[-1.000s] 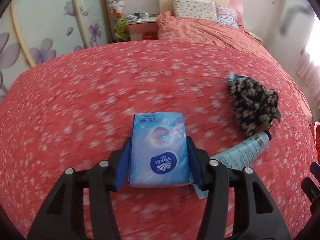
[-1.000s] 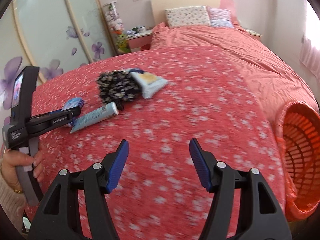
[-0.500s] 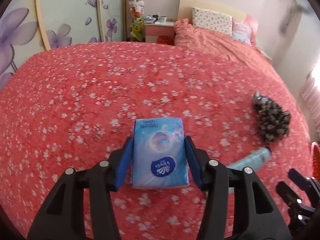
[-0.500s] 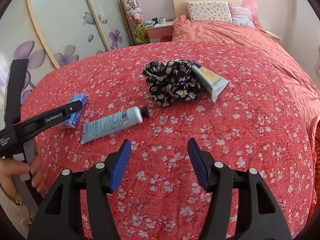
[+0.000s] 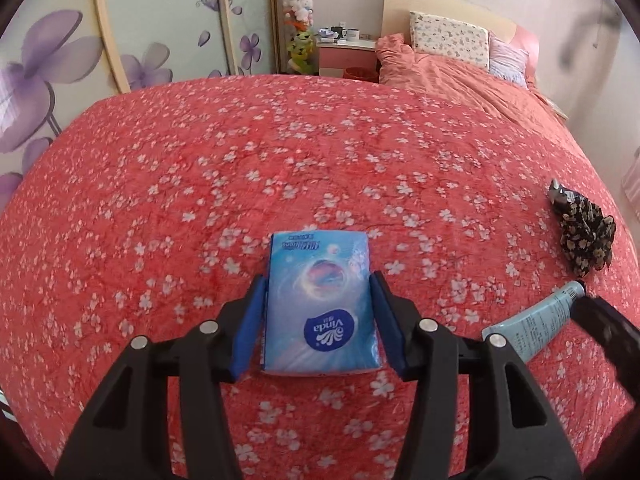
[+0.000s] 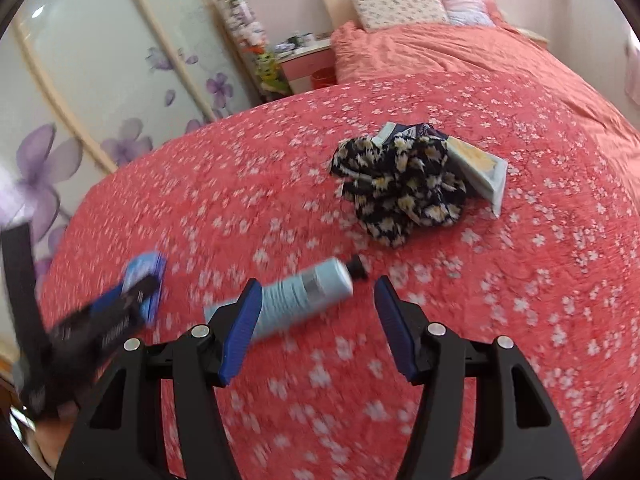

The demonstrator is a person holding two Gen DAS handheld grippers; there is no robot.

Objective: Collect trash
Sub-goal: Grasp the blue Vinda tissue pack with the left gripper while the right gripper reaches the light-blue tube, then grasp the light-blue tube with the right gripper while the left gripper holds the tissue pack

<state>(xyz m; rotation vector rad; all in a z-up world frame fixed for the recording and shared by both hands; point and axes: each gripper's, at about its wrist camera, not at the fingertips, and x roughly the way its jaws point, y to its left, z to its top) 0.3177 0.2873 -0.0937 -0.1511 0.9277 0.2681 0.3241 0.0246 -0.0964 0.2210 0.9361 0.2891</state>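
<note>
We hold our left gripper [image 5: 320,312] angled downward, its two blue pads [image 5: 250,328] pressed flat against the sides of a blue tissue packet [image 5: 320,304], one at nine o'clock of it and one at three. Our right gripper [image 6: 316,320] also tilts downward with its jaws apart and nothing clamped; a light-blue tube [image 6: 300,296] lies by its left pad. In the right wrist view, the left gripper appears blurred at eight o'clock.

Red floral bedspread [image 5: 240,168], pillows [image 5: 450,38], nightstand [image 5: 346,54]
</note>
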